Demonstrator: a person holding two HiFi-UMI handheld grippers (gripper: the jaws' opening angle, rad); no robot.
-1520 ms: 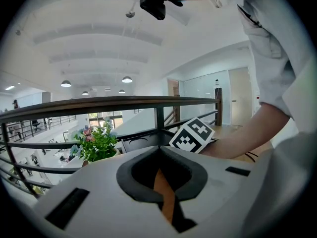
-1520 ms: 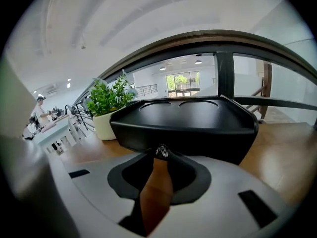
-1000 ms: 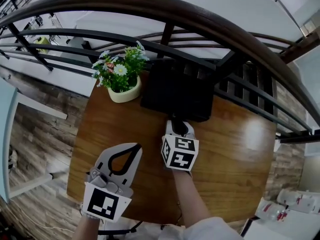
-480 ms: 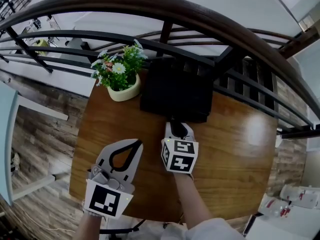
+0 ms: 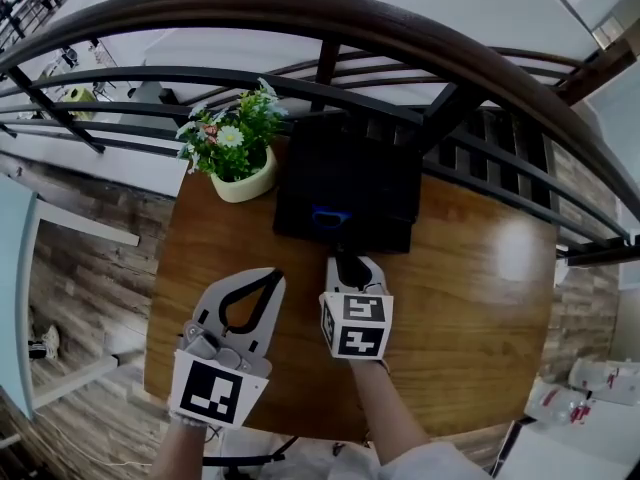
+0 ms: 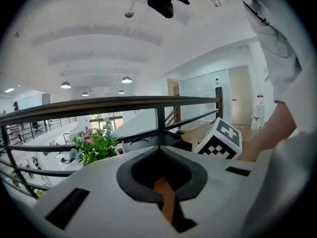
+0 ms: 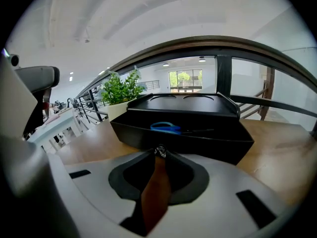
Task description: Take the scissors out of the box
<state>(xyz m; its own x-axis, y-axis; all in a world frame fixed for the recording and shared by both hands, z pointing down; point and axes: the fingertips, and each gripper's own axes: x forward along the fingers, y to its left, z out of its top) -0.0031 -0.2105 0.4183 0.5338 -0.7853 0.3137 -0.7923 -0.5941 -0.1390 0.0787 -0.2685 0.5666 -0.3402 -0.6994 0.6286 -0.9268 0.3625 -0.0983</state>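
left hand-held gripper point(image 5: 274, 274), lower left, is closed and empty. right hand-held gripper point(image 5: 345, 258), centre, pinches a small metal knob point(image 7: 159, 151).

The left gripper point(image 5: 270, 276) and the right gripper point(image 5: 346, 260) share 1 build: a pale grey plastic shell whose 2 jaws are lined with black padding. Behind the jaws each carries a white cube point(image 5: 357, 326) printed with black square markers. The person wears a white sleeve point(image 6: 280, 48).

A glossy brown wooden table point(image 5: 480, 298) stood beside a dark curved railing point(image 5: 400, 46). Grey-brown plank flooring point(image 5: 80, 298) lay to its left.
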